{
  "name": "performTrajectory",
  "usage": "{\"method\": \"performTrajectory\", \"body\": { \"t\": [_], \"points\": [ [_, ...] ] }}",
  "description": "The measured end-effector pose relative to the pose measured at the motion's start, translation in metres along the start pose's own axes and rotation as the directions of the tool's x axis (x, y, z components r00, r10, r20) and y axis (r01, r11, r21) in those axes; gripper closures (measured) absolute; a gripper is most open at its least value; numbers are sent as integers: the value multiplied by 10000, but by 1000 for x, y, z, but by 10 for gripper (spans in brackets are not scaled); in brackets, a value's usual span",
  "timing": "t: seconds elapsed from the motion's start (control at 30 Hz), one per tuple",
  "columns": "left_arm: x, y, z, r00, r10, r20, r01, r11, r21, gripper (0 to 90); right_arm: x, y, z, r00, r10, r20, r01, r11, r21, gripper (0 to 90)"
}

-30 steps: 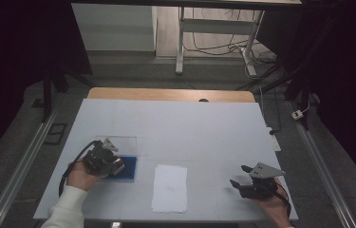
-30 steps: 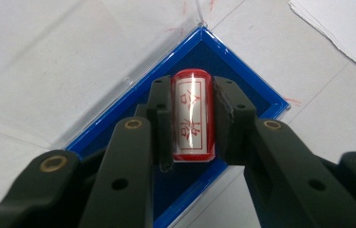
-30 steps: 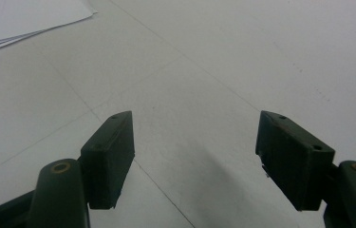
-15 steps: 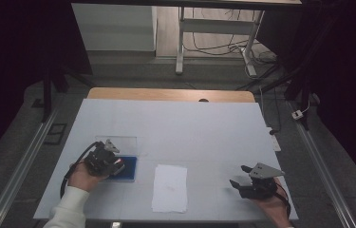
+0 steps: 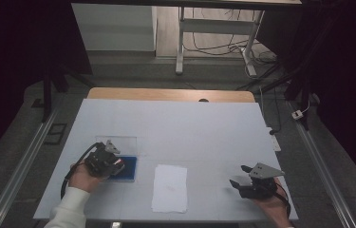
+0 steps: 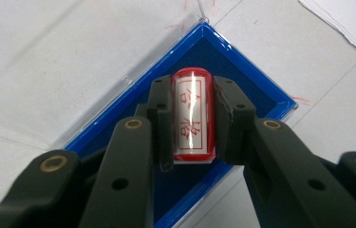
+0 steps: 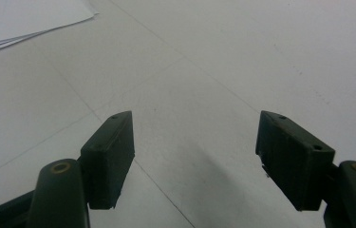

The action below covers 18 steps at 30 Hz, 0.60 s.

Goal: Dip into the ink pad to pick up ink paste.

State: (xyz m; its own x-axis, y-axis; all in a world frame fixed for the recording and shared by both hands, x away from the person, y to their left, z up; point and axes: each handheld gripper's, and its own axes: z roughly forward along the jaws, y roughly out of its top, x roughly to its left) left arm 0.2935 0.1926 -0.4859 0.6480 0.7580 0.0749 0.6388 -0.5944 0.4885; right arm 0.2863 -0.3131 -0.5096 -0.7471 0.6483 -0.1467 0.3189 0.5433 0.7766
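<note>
My left gripper (image 6: pixel 192 118) is shut on a red cylindrical stamp (image 6: pixel 192 116) with a white label bearing red characters. The stamp stands on the dark blue ink pad (image 6: pixel 256 95) in its clear-edged case. In the high view the left gripper (image 5: pixel 111 164) sits over that blue ink pad (image 5: pixel 128 168) at the table's front left. A stack of white paper (image 5: pixel 170 187) lies in the front middle. At the front right, my right gripper (image 5: pixel 242 176) rests open, and its jaws (image 7: pixel 194 156) stand wide apart over bare table.
The white table top (image 5: pixel 175 128) has a wooden strip (image 5: pixel 166 94) along its far edge. A corner of the paper (image 7: pixel 19 19) lies at the upper left of the right gripper view. Metal rails (image 5: pixel 19 166) run along both sides of the table.
</note>
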Motion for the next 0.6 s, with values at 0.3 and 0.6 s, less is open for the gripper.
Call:
{"method": "performTrajectory", "body": {
  "t": [0.3, 0.6],
  "points": [
    [3, -1, 0, 9998, -123, 181, 124, 9999, -68, 708, 0, 0, 0, 10000, -18, 41, 18, 10000, 68, 285],
    [4, -2, 1, 9996, -146, 251, 149, 9998, -137, 709, -1, 0, -1, 10000, 15, 7, -15, 10000, -23, 284]
  ]
}}
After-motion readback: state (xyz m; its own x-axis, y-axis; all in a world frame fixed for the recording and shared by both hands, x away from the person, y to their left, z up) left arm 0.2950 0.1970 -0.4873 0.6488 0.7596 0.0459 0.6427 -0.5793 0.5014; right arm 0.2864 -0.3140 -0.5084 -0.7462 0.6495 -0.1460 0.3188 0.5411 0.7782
